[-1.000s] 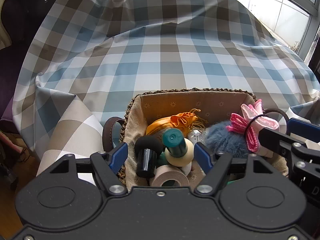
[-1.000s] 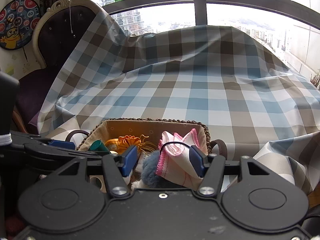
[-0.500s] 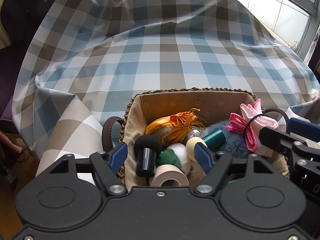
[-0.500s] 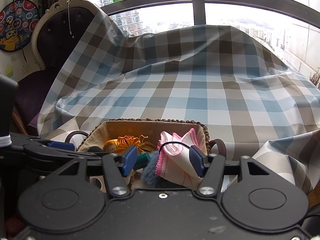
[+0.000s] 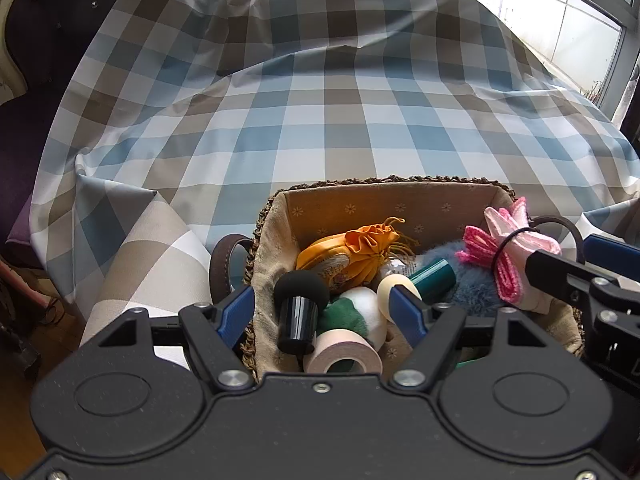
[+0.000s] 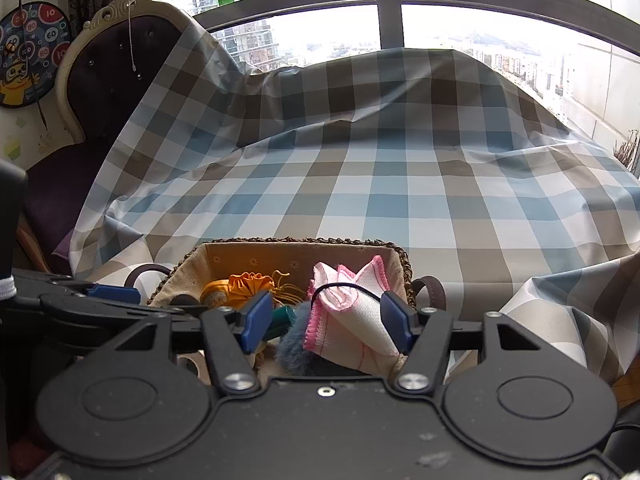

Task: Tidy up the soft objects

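Left gripper (image 5: 322,312): jaws spread, empty, hovering over the basket (image 5: 384,181). Right gripper (image 6: 324,322): jaws spread around the pink cloth (image 6: 352,320); whether the pads touch it cannot be told. Cloth sits at the basket's right end, atop blue fluff (image 5: 476,280).

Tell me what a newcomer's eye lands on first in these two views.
First the woven basket at the near edge of the big blue-and-tan checked cloth, crammed with small things. Brightest inside are the orange drawstring pouch toward the back and the pink-edged cloth bundle, tied with a black band, between the open fingers of the right gripper. The left gripper hangs open over the basket's near side.
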A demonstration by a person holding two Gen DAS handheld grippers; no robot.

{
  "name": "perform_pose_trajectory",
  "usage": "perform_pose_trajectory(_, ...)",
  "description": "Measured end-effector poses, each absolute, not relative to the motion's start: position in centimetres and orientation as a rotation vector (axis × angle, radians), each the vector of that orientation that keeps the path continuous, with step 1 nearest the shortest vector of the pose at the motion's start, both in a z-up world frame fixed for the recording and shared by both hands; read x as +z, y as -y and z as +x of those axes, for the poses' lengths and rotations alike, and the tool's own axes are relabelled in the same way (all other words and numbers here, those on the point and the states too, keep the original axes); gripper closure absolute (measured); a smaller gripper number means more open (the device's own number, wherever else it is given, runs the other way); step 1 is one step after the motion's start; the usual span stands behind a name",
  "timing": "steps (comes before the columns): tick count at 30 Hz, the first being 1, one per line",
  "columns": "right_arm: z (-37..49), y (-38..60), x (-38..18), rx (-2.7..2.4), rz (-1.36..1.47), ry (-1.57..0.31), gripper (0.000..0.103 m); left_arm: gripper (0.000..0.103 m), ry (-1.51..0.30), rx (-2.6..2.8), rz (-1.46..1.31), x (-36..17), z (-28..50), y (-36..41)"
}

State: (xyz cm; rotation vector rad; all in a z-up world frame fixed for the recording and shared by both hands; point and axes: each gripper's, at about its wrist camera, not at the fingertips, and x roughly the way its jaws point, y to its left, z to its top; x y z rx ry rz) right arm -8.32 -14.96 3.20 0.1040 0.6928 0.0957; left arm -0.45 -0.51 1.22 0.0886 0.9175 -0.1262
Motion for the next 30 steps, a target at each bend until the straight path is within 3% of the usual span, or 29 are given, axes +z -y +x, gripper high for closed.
perform_pose_trajectory(4, -8.30, 15.10, 3.16, 0.083, 0.107, -0.694, 0.034, 0.031, -0.915, -0.125, 0.093, 1.22, -0.45, 0.52)
perform_pose_trajectory(6, -8.29, 15.05, 3.12, 0.078, 0.108, -0.697, 0.031, 0.025, -0.915, -0.124, 0.093, 1.20, -0.46, 0.56)
perform_pose_trajectory(30, -8.21, 15.18, 2.83, 0.068, 0.115, -0.708, 0.027, 0.022, -0.911, -0.122, 0.094, 1.23, -0.53, 0.58)
